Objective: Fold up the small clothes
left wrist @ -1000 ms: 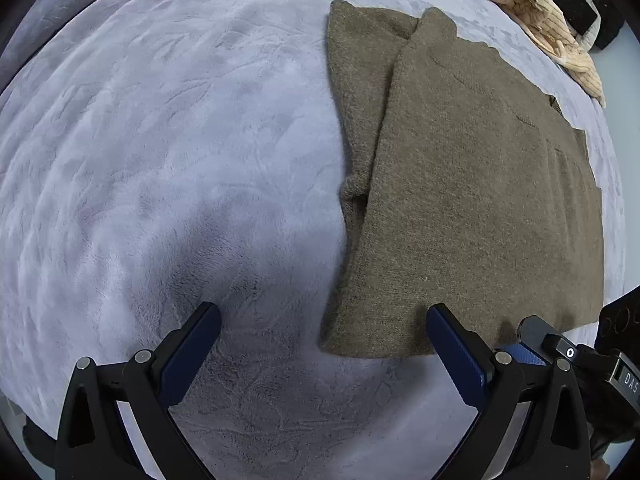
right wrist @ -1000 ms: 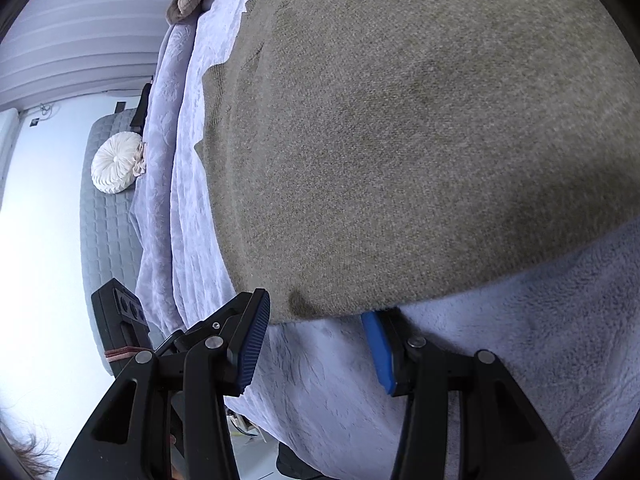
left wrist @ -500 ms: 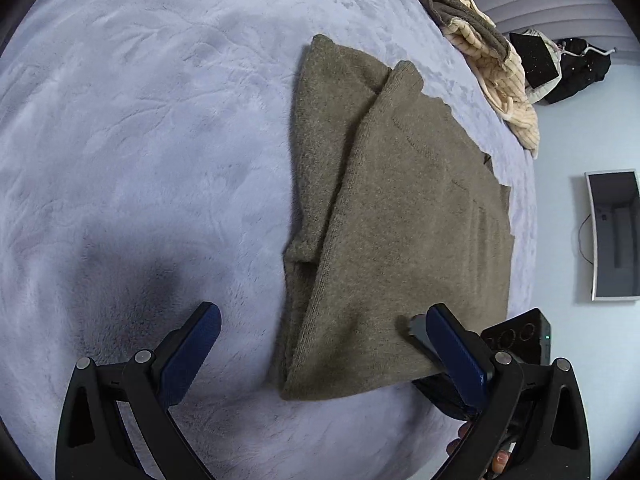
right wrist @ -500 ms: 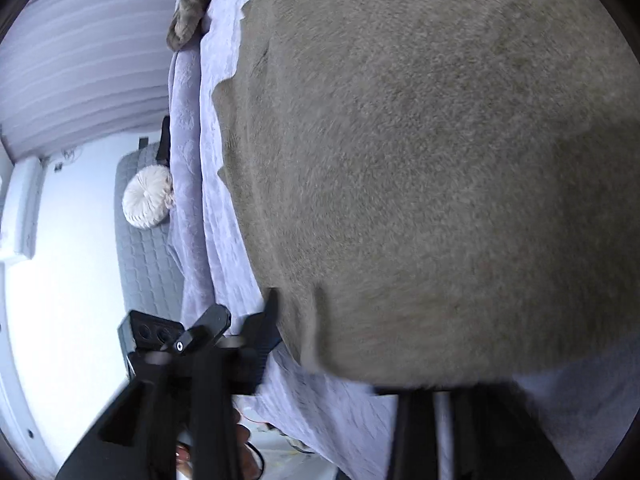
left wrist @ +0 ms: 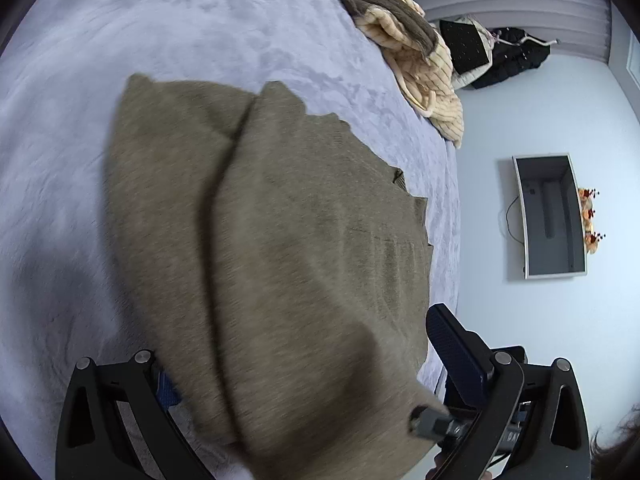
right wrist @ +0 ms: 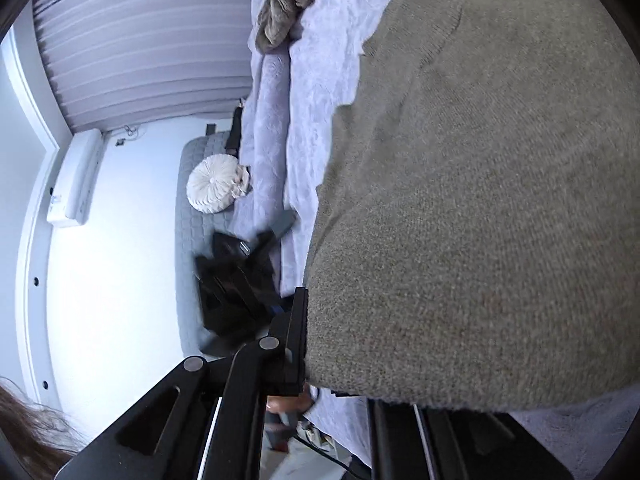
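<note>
An olive-brown knit sweater (left wrist: 280,240) lies partly folded on a lilac bed cover (left wrist: 120,40). Its near edge is lifted and drapes between the fingers of my left gripper (left wrist: 304,364), whose jaws still stand wide apart around the cloth. In the right wrist view the same sweater (right wrist: 480,200) fills most of the frame. My right gripper (right wrist: 340,352) has its near corner between the fingers; only the left finger (right wrist: 298,340) shows, the other is hidden under the cloth. The right gripper's tip also shows in the left wrist view (left wrist: 430,426), holding the sweater's corner.
A heap of cream and grey-brown clothes (left wrist: 404,40) lies at the bed's far edge. A black garment (left wrist: 512,60) and a wall screen (left wrist: 552,216) are beyond the bed. A round white cushion (right wrist: 218,188) rests on a grey quilted headboard.
Both grippers have moved in onto the sweater's near edge. The edge has been lifted off the bed, and the right gripper's fingers have closed in on the corner.
</note>
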{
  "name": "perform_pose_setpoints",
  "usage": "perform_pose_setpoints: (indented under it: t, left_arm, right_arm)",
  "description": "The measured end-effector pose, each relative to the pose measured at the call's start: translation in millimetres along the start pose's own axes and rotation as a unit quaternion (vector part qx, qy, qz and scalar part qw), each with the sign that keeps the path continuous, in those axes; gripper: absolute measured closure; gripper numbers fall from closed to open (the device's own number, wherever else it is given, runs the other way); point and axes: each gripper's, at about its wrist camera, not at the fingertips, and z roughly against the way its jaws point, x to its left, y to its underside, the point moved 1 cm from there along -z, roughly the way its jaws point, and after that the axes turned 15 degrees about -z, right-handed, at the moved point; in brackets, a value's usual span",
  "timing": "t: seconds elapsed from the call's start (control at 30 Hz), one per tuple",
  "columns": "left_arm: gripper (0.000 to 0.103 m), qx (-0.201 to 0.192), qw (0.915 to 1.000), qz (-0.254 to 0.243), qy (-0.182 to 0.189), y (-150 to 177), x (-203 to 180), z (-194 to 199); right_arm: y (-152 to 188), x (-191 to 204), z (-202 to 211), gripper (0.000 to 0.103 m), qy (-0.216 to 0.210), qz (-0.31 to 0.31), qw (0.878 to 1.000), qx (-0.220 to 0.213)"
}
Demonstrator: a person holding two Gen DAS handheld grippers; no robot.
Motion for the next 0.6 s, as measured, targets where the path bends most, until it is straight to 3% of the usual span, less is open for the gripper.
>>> perform_pose_setpoints:
  t: [0.13, 0.3, 0.4, 0.43, 0.47, 0.53, 0.57, 0.6]
  left_arm:
    - [0.000, 0.018, 0.9982, -0.032, -0.048, -9.3, -14.9, -21.5]
    - [0.000, 0.057, 0.9890, -0.048, -0.128, -0.3, -10.2, -41.6]
    - [0.000, 0.075, 0.9833, -0.065, -0.152, 2.4, -10.2, -49.2]
    - [0.000, 0.081, 0.9816, -0.068, -0.159, 2.5, -10.5, -51.1]
    - [0.001, 0.086, 0.9797, -0.071, -0.167, 2.3, -11.0, -52.7]
    - [0.014, 0.093, 0.9722, -0.077, -0.201, 1.6, -12.6, -55.0]
    - [0.023, 0.098, 0.9672, -0.081, -0.220, 0.9, -13.8, -56.2]
    - [0.031, 0.096, 0.9649, -0.086, -0.229, 1.0, -16.7, -54.8]
  right_arm:
    - [6.7, -15.3, -6.6, 0.095, 0.050, 0.006, 0.999, 0.021]
    - [20.2, -29.8, -7.0, 0.089, 0.174, 0.029, 0.982, 0.074]
    - [27.7, -22.9, 10.2, 0.071, 0.219, 0.071, 0.969, 0.084]
    - [27.4, -18.1, 19.8, 0.059, 0.223, 0.084, 0.968, 0.078]
    - [25.3, -12.8, 30.3, 0.059, 0.224, 0.094, 0.968, 0.065]
    - [17.2, -2.0, 54.6, 0.063, 0.219, 0.114, 0.969, 0.023]
    - [15.5, 0.3, 70.0, 0.080, 0.218, 0.124, 0.968, -0.001]
    - [10.2, 3.7, 80.7, 0.091, 0.225, 0.135, 0.965, -0.023]
